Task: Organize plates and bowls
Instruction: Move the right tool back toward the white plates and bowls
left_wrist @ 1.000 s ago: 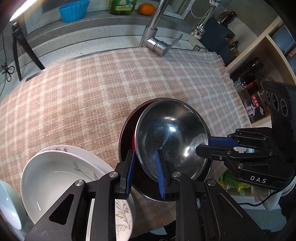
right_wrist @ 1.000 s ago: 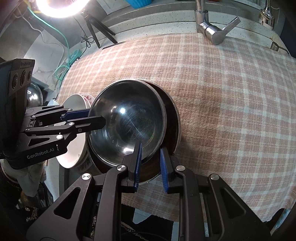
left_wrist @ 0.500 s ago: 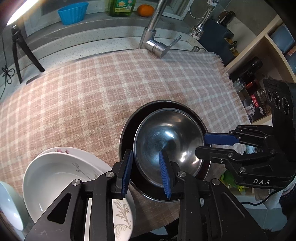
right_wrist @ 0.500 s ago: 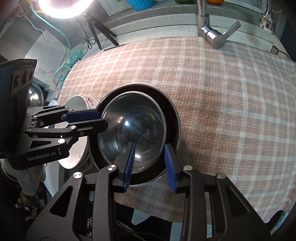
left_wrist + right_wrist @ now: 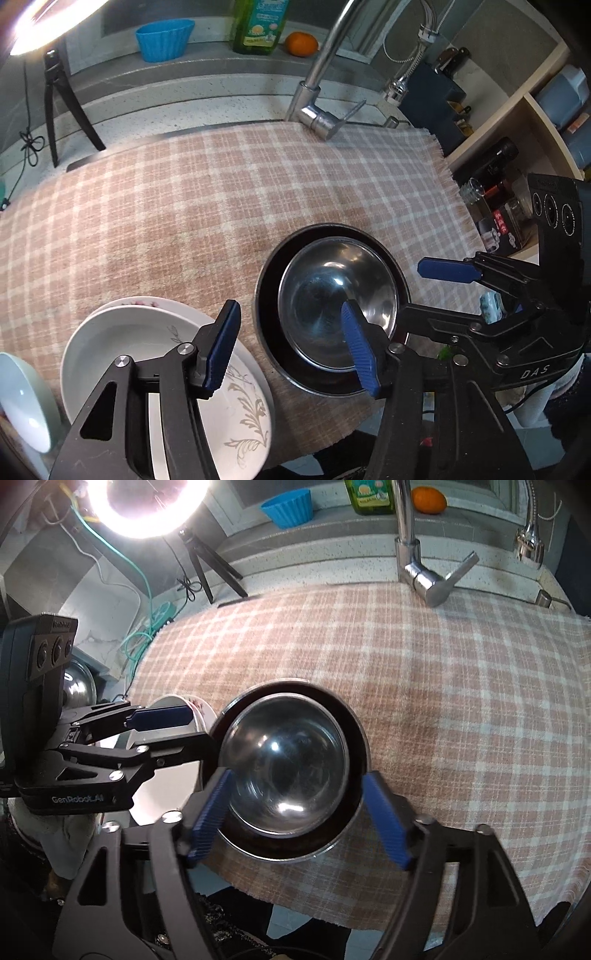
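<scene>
A: Status on the steel bowl (image 5: 338, 306)?

B: It sits nested inside the dark bowl (image 5: 267, 314), lower centre-right of the left wrist view, on the checked cloth (image 5: 184, 221). Level, nothing pressing on it.

A: Left gripper (image 5: 291, 349)?

B: Its jaws have just been opening and now stand moderately apart. One blue pad hangs over the steel bowl's inside, the other over the gap between the dark bowl and the white plates (image 5: 122, 343). The near rims of both bowls lie between them, but no pad touches. It holds nothing.

A: Right gripper (image 5: 299, 818)?

B: Same story, wider. The jaws have just been opening and now straddle the near part of both bowls in the right wrist view, pads outside the dark bowl's rim, clear of it. Nothing held.

A: Other dishes?

B: White plates stacked at lower left of the left wrist view, the top one with a leaf print. A pale bowl (image 5: 22, 402) sits at the far left edge, just beside them. The tap (image 5: 321, 118) is at the upper centre, past the cloth.
</scene>
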The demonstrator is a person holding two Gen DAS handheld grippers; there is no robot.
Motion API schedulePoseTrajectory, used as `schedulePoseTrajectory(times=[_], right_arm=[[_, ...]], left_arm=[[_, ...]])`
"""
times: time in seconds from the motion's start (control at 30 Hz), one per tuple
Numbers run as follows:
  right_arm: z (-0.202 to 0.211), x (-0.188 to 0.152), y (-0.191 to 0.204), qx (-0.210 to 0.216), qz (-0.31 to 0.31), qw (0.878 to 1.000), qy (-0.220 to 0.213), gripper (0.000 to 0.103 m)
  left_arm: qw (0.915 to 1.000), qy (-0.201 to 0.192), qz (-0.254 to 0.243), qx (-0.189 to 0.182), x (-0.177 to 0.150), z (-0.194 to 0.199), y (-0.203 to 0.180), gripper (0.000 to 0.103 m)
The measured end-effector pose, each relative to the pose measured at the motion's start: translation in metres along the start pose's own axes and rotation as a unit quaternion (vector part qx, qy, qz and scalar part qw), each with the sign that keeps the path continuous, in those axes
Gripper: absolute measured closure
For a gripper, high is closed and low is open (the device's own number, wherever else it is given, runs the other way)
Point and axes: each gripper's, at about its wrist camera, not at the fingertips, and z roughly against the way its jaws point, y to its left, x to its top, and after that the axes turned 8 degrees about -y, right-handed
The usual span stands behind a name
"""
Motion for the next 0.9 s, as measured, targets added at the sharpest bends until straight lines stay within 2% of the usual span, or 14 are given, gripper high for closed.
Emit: schedulePoseTrajectory(times=[0.13, 0.53, 0.9], right_arm=[[0.004, 0.005, 0.004, -0.002, -0.005, 1.0, -0.011, 0.015], [0.009, 0.022, 0.03, 0.017, -0.015, 0.999, -0.042, 0.015], [-0.003, 0.038, 0.073, 0.048, -0.011, 0.997, -0.058, 0.014]], left_arm=[[0.9999, -0.003, 0.01, 0.005, 0.001, 0.007, 0.009, 0.042], [0.9983, -0.033, 0.048, 0.012, -0.007, 0.04, 0.049, 0.042], [0.9911, -0.076, 0.104, 0.036, -0.021, 0.085, 0.104, 0.042]])
